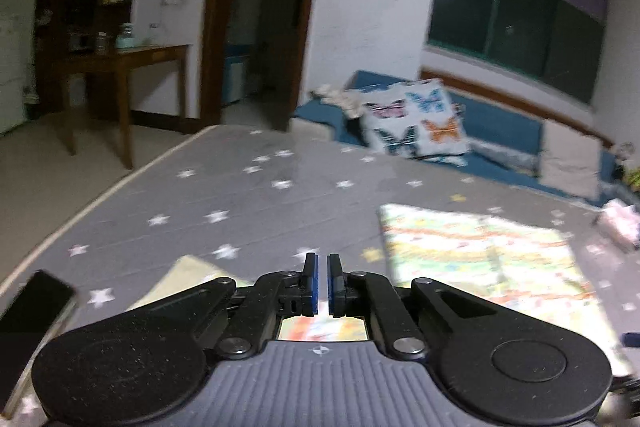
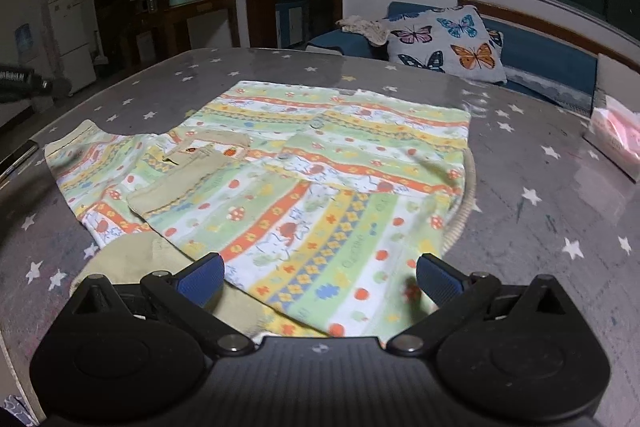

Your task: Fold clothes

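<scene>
A small garment with green, yellow and orange patterned stripes [image 2: 312, 179] lies spread and partly folded on the grey star-print table [image 2: 540, 227]. My right gripper [image 2: 320, 279] is open, low over the garment's near edge, with nothing between its blue pads. In the left wrist view the same garment [image 1: 480, 251] lies to the right and under the gripper. My left gripper [image 1: 322, 283] is nearly shut, a thin gap between the pads, with nothing visibly held, raised above the cloth.
A phone [image 1: 28, 323] lies at the table's left edge. A pink packet [image 2: 616, 135] sits at the right. Behind the table stand a blue sofa [image 2: 536, 55] with a butterfly cushion [image 2: 448, 43] and a wooden side table [image 1: 132, 63].
</scene>
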The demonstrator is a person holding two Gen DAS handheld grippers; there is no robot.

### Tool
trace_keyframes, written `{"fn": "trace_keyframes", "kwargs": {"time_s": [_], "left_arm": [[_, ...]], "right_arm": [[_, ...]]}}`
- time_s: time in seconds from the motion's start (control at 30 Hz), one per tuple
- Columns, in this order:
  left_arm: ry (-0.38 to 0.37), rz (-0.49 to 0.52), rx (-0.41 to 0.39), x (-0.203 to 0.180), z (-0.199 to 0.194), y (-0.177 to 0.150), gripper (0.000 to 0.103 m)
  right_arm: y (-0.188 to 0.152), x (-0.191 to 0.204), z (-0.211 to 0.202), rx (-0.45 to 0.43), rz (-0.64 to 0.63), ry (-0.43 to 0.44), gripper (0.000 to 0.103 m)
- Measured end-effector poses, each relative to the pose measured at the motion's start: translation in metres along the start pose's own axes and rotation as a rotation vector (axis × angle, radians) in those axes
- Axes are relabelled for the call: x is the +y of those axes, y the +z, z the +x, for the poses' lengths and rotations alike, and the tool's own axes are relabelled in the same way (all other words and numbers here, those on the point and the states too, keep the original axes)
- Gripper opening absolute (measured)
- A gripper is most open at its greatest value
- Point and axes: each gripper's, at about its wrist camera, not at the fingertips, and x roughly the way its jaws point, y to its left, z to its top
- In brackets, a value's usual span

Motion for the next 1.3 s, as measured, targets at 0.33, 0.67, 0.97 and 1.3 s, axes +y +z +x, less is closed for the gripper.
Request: {"fn": "trace_keyframes", "kwargs": {"time_s": [0.33,0.67,0.97,1.3], "left_arm": [[0.256,-0.075,0.055,0.068,0.019,-0.039,0.041],[0.298,-0.165,0.086,0.098,0.042,-0.043,0.044],[0.261,-0.162,0.082,0.100,0.049,-0.041,0.024],[0.078,-0.226,0.042,0.079,0.025,-0.018,0.009]], "right_arm": [[-0.009,-0.001,0.010,0.035,0.003,-0.023,0.103],[-0.015,0.000,0.011,0.013,-0.002,-0.028,0.103],[-0.016,0.001,0.011,0.012,-0.006,-0.031,0.103],[-0.012,0.001,0.010,0.024,-0.003,-0.028,0.103]]}}
